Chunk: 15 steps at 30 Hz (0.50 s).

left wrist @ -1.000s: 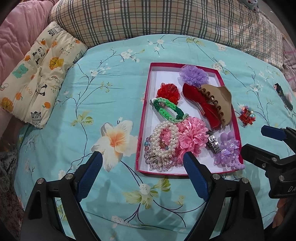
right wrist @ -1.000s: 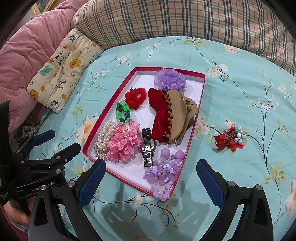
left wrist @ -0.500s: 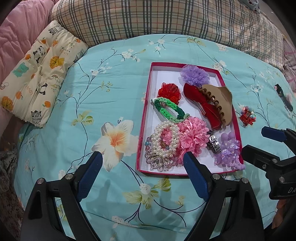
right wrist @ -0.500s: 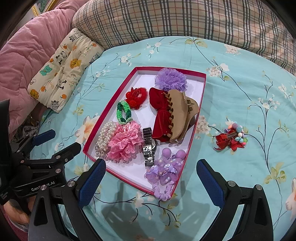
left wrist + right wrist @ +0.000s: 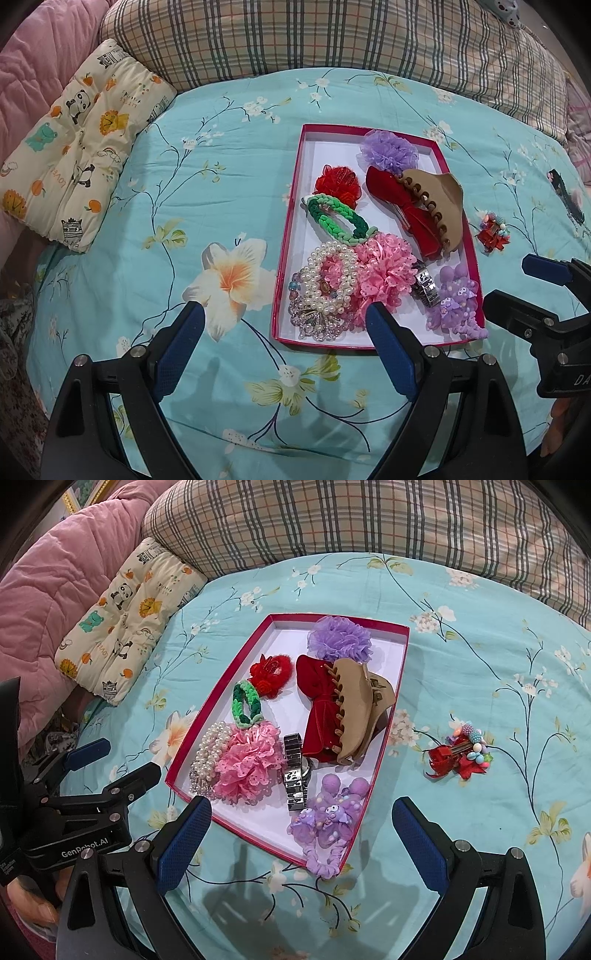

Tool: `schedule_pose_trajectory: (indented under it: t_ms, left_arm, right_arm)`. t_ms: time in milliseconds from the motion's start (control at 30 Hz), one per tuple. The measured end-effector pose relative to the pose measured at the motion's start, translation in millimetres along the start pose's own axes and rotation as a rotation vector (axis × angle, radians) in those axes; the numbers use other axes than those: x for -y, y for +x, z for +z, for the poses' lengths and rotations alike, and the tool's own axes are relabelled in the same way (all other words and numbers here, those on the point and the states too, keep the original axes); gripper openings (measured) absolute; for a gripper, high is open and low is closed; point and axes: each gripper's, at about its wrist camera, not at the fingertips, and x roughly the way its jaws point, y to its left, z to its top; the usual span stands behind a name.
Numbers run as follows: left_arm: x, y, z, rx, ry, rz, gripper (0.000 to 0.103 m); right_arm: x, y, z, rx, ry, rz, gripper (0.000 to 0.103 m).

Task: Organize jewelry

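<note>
A shallow red-rimmed tray [image 5: 291, 221] [image 5: 218, 705] lies on the bed. It holds several hair pieces: a purple scrunchie [image 5: 389, 151], a tan claw clip [image 5: 354, 705] on a red bow, a green braided tie [image 5: 336, 219], pearl bracelets [image 5: 330, 284], a pink scrunchie [image 5: 247, 764], a metal watch [image 5: 295, 771] and a purple charm tie [image 5: 328, 823]. A red beaded hair clip [image 5: 460, 753] [image 5: 493, 230] lies on the sheet right of the tray. My left gripper [image 5: 284, 343] is open and empty before the tray's near edge. My right gripper [image 5: 303, 838] is open and empty over the tray's near corner.
The bed has a turquoise floral sheet [image 5: 184, 206]. A cartoon-print cushion [image 5: 74, 166] lies at the far left, a plaid pillow [image 5: 295, 37] along the back, and a pink quilt [image 5: 55, 590] beyond it. A dark hair comb [image 5: 567, 195] lies at the far right.
Both views have drifted slightly. The tray and its contents have not moved. Both grippers stay open and empty.
</note>
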Motion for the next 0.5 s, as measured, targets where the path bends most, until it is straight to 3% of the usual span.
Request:
schedule_pose_trajectory:
  t_ms: [500]
  left_arm:
    - [2.2,-1.9,0.5,-0.003,-0.003,0.0,0.09]
  right_arm:
    - [1.9,-3.0,-0.2,0.001,0.007,-0.001,0.099]
